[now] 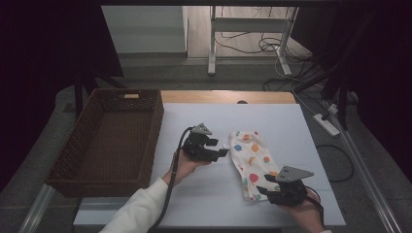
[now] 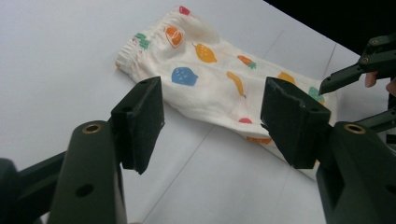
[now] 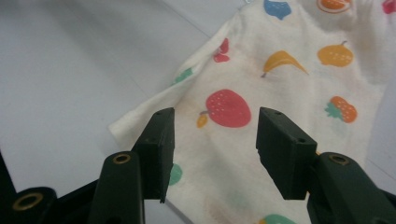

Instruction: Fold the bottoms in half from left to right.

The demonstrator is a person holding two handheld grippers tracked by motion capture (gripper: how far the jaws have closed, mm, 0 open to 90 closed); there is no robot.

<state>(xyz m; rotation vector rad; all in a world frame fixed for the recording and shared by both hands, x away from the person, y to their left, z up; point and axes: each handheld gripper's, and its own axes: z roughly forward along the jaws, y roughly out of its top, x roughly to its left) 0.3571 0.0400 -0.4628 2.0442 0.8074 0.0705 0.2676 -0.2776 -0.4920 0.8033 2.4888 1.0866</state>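
the white table [image 1: 204, 194] takes up most of the scene, with a brown woven basket [image 1: 82, 160] along its left edge and well apart from the work. near the middle-right lies a small folded piece of cream clothing printed with fruit [image 1: 251, 162], flat on the table, its gathered waistband end pointing away from the person.

the left gripper [image 1: 219, 148] hovers just beside the garment's left edge, jaws parted with nothing between them. the right gripper [image 1: 267, 193] sits at the near end of the cloth, jaws likewise spread, the fabric lying under the gap but not pinched.

what could go wrong: if the right jaws close from this angle they may catch the top layer alone, and the fold would peel open on lifting. the left jaws, coming in low from the side, could shove the cloth and rumple it rather than get under the edge.

there is plenty of bare table left of the garment toward the basket; on the right and near sides the table's edge is closer, so a dragged cloth could slip over.
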